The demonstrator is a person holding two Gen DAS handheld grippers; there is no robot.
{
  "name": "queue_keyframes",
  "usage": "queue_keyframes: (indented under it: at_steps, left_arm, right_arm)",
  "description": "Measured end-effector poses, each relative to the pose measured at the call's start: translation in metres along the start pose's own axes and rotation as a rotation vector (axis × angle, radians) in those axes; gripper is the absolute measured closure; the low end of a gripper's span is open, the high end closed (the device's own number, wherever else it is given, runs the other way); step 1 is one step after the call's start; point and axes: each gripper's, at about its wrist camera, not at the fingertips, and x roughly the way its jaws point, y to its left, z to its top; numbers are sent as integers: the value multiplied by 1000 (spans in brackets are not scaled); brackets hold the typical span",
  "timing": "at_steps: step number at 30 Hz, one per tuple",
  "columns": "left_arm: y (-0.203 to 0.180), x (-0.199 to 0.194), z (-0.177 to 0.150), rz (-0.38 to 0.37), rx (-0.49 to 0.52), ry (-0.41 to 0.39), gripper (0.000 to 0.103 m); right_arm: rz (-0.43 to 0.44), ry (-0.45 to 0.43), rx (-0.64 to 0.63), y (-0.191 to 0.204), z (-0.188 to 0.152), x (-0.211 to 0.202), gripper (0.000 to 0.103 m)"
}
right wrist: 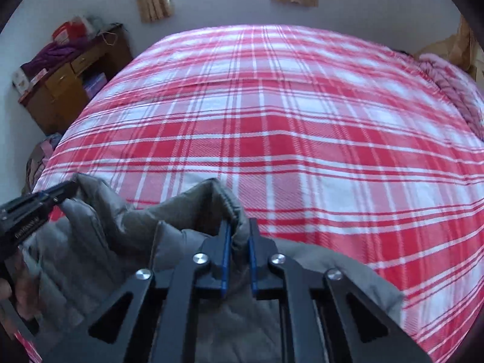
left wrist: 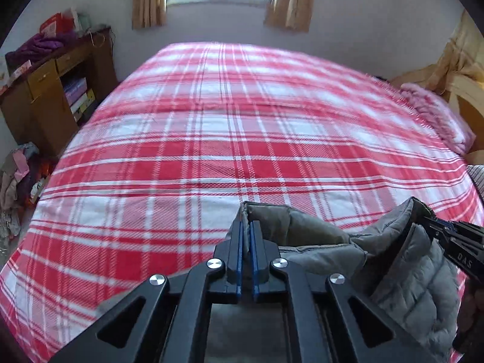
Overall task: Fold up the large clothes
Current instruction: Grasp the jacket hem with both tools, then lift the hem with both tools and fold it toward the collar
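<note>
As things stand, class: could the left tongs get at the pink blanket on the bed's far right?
Probably not: the left tongs are shut on the grey jacket, and the pink blanket lies far across the plaid bed.

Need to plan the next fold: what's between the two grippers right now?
A sagging span of the grey padded jacket, pinched by the left gripper and right gripper, above the plaid bed cover. Both wrist views show it.
</note>
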Motion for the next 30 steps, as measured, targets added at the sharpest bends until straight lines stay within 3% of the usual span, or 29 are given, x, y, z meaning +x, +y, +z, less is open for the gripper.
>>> queue_keyframes:
  at_steps: [7, 11, 14, 19, 25, 26, 27, 28, 29, 30]
  left_arm:
    - [9, -37, -46, 18, 29, -74, 101]
    - [12, -25, -76, 36, 21, -28, 101]
    - [11, -6, -89, 72, 29, 11, 101]
    - [6, 5, -98, 110, 67, 13, 101]
    - [9, -25, -91, 156, 78, 7, 97]
    - [10, -35, -88, 163, 78, -4, 95]
    - [12, -47, -85, 177, 75, -22, 87]
    - [14, -53, -82, 190, 75, -35, 62]
    - [16, -66, -77, 218, 71, -66, 44]
    - [18, -74, -73, 233, 64, -89, 13]
  right_arm:
    - [-6, -71, -74, -1, -29, -35, 95]
    - [-18, -95, -91, -5, -49, -38, 96]
    - [-30, -63, -89, -10, -64, -22, 96]
    - [-46, -27, -65, -19, -81, 1, 97]
    - [-42, -49, -102, -19, -83, -12, 96]
    - [-39, -56, -105, -21, -84, -16, 91]
    - [-36, -58, -105, -23, -85, -19, 83]
    - [-32, -61, -101, -27, -85, -26, 59]
    - [-34, -64, -98, -31, -85, -31, 49]
    - [-43, -74, -100, -33, -85, -38, 49]
